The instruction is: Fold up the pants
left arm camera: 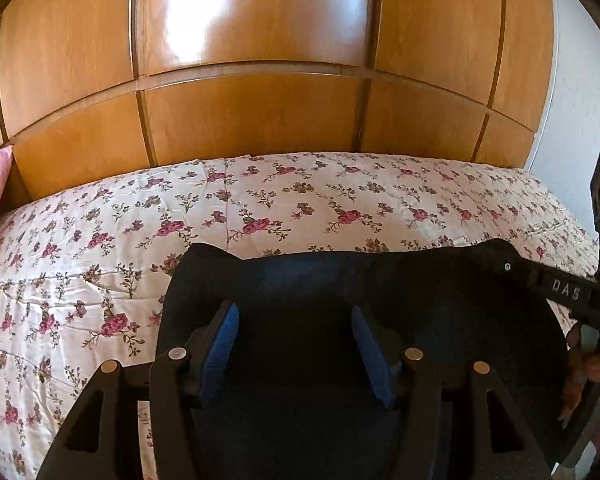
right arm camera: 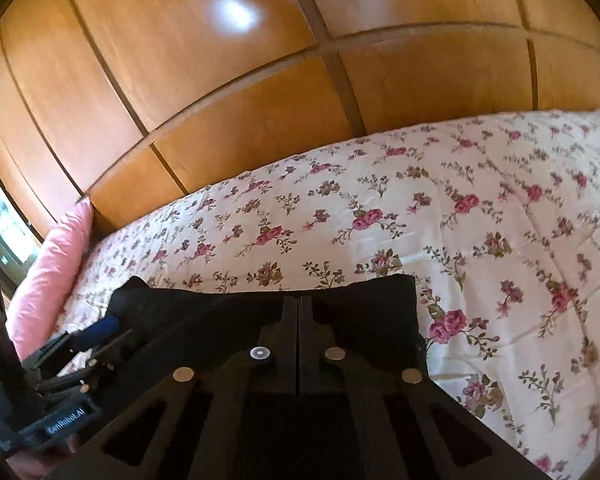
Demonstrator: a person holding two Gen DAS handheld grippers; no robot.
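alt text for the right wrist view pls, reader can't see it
The right tool, jaws shut, sits over dark pants on a floral bedspread. The left tool shows at far left near a pink pillow, with a wooden wardrobe behind.

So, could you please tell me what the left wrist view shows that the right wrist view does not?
Only the left wrist view shows the left gripper head-on, blue pads apart over the dark pants, plus the white wall. Only the right wrist view shows the right gripper shut, and a window. Both share the floral bedspread, wooden wardrobe and pink pillow.
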